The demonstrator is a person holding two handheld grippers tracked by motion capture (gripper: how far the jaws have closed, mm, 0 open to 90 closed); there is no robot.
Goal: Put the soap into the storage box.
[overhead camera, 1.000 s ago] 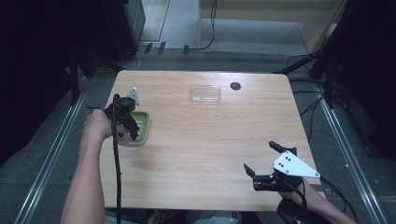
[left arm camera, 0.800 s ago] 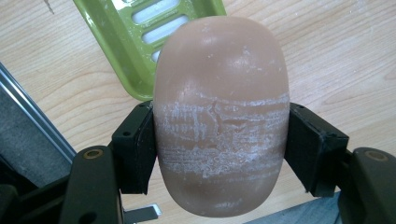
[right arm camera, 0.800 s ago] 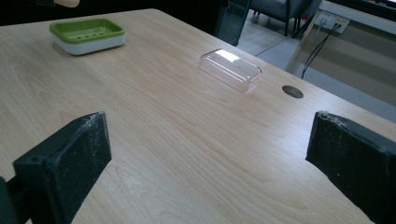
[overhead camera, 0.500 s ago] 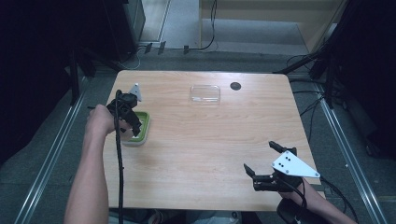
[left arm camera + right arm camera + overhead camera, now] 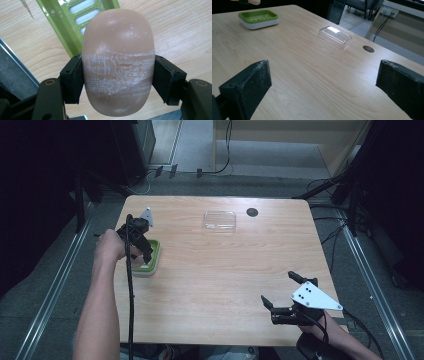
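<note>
The left gripper [image 5: 117, 82] clamps a tan soap bar [image 5: 117, 62] above the green dish [image 5: 150, 257] at nine o'clock. Likely placing; next, lower it. The right gripper [image 5: 285, 292] sits wide, empty.

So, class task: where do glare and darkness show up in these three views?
High view: room beyond the table falls dark. Left gripper view: soft highlight atop the soap bar. Right gripper view: bright glare on the clear lid; near fingers look soft.

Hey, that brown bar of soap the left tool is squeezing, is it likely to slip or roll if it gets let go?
Probably slippery: the soap is smooth, rounded and glossy, gripped only at its sides by the left tool. The whitish scuffs suggest its surface marks easily. Its oval form could rock or slide on the table, though it seems stiff.
</note>
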